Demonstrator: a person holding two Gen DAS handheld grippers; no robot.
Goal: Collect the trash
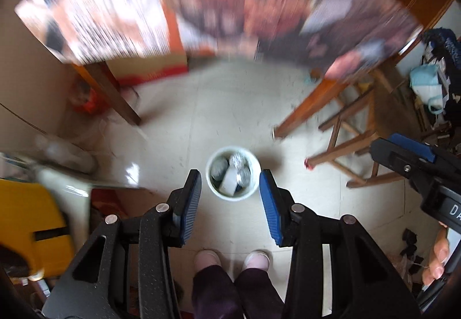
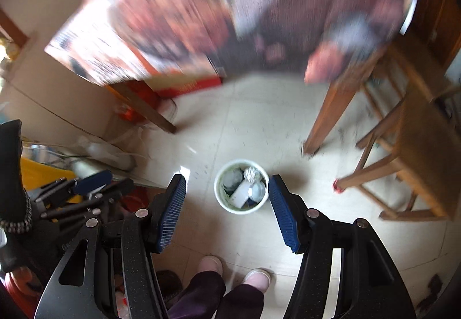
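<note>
Left wrist view, left gripper: jaws spread wide, nothing between the blue pads, pointing down.
Right wrist view, right gripper: jaws spread wide, holding nothing, pointing down.
Trash bin: white, round, on the tiled floor, framed between each pair of jaws.
Bin contents: crumpled foil ball, white and grey scraps.
Surface: blurred patterned cloth above, on wooden legs.
Feet: pink slippers just behind the bin.
Stool: wooden, right of the bin.

**Readable text: two white letters only**

I can read just "DA" in white capitals on the black body of the right handheld gripper, at the right edge of my left wrist view. Print on the patterned reddish table covering is too blurred to read.
</note>
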